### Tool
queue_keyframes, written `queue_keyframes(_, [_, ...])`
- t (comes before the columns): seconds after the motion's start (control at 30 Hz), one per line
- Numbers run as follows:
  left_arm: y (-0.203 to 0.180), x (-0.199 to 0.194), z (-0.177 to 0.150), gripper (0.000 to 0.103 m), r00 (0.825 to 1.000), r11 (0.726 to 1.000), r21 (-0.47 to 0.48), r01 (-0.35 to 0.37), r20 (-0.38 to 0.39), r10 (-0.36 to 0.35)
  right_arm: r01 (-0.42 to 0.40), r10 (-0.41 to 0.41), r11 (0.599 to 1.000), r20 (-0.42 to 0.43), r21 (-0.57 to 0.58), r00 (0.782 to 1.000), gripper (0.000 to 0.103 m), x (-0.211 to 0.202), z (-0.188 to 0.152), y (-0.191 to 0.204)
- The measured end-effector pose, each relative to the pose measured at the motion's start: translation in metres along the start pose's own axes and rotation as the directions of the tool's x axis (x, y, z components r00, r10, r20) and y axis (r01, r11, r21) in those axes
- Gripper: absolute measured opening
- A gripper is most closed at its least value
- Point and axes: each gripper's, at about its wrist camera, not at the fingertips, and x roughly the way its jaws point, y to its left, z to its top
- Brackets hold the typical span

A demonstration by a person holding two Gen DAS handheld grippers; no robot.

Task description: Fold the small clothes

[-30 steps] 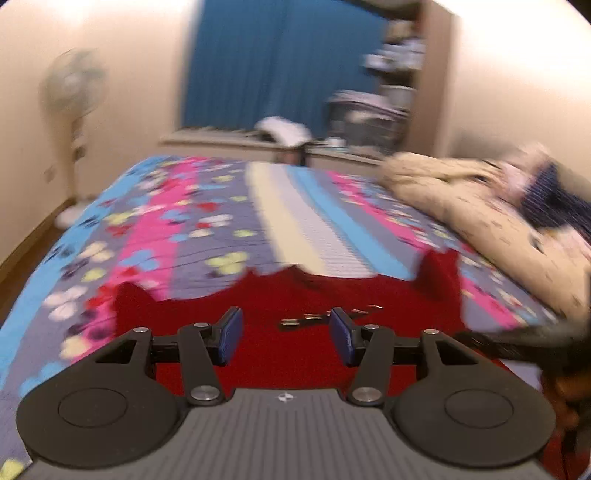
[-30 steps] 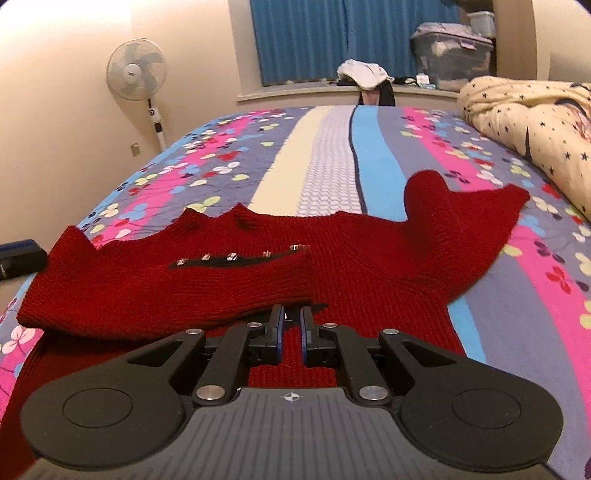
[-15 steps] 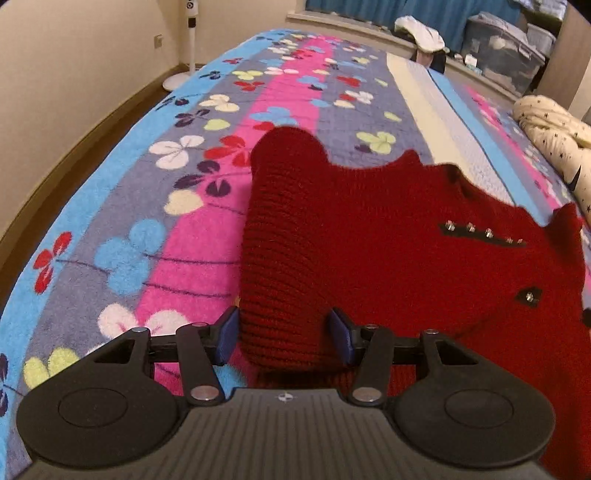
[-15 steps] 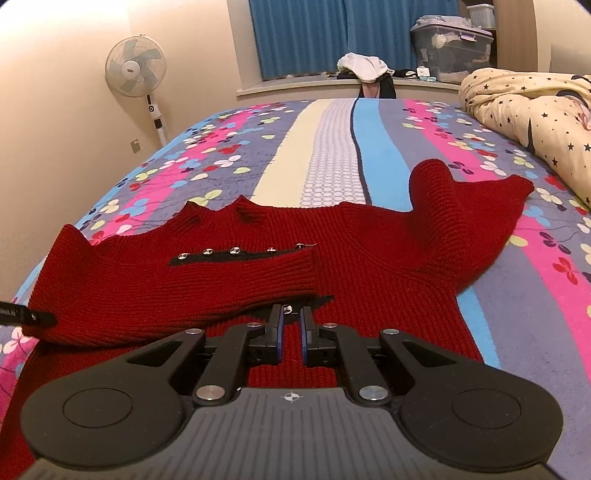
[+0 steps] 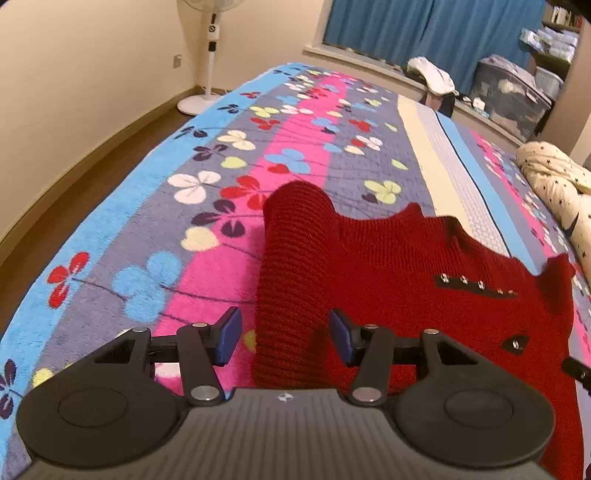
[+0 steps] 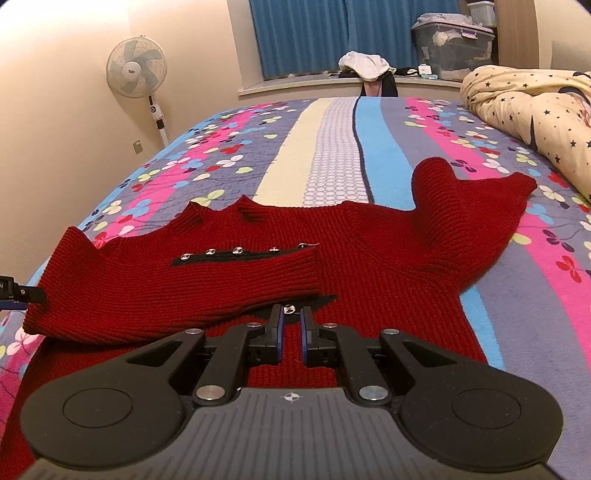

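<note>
Left wrist view first: the red sweater (image 5: 388, 280) is a chunky rib knit, spread on the floral striped bedspread (image 5: 207, 206), with a black placket strip carrying small silver studs (image 5: 476, 286) and one more stud lower down near the right edge. Its folded sleeve (image 5: 295, 266) forms a thick rolled ridge running straight toward the camera. The left gripper (image 5: 284, 338) has its jaws spread wide, the blue pads sitting either side of the sleeve's near end without pinching it. Compared with half a second ago, the camera has backed off and tilted up a bit: the sleeve no longer fills the gap between the pads, more bedspread shows on the left, and the fan stand (image 5: 207, 55) and blue curtain (image 5: 424, 29) are now in shot.

Right wrist view: same sweater (image 6: 369, 269) lying flat across the bed, left sleeve folded over the chest just below the studded placket, right sleeve (image 6: 472, 214) kinked out toward the star-print quilt (image 6: 528, 110). The right gripper (image 6: 291, 336) has its jaws nearly together with only a narrow slot between them, over the sweater's lower front; can't tell whether any knit is pinched. A dark piece of the other tool pokes in at the left edge by the sleeve fold. Basically unchanged from half a second back, just a hair closer to the fabric.
</note>
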Motion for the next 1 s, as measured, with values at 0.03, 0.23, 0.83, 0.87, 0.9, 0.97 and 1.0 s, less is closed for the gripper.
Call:
queue_keyframes(0.03, [0.001,0.0,0.001,0.057,1.0,1.0,-0.003,-0.006,0.006,0.006,-0.004,0.004,1.0,0.0,0.0,1.0,0.009,0.0,0.0,0.001])
queue_keyframes(0.23, [0.004,-0.006,0.004,0.057,0.999,1.0,-0.011,-0.025,0.038,0.026,-0.003,0.003,1.0,0.005,-0.002,1.0,0.009,0.0,0.0,0.001])
queue_keyframes(0.83, [0.009,-0.008,0.007,0.057,0.997,0.998,-0.012,-0.055,0.048,0.056,-0.171,0.171,0.966,0.018,0.196,0.985,0.009,0.025,0.007,-0.024])
queue_keyframes(0.87, [0.011,-0.007,0.008,0.057,0.997,0.998,-0.021,-0.056,0.044,0.057,-0.179,0.182,0.957,0.008,0.228,0.983,0.009,0.031,0.007,-0.027])
queue_keyframes(0.9, [0.013,-0.006,0.008,0.057,0.998,0.998,-0.028,-0.056,0.04,0.057,-0.192,0.2,0.946,-0.003,0.261,0.98,0.009,0.039,0.007,-0.03])
queue_keyframes(0.97, [0.014,-0.006,0.009,0.057,0.998,0.998,-0.031,-0.054,0.039,0.055,-0.217,0.239,0.921,-0.028,0.323,0.971,0.019,0.052,0.005,-0.036])
queue_keyframes(1.0, [0.014,-0.006,0.01,0.057,0.998,0.998,-0.031,-0.052,0.041,0.053,-0.228,0.259,0.906,-0.04,0.358,0.965,0.035,0.061,0.004,-0.039])
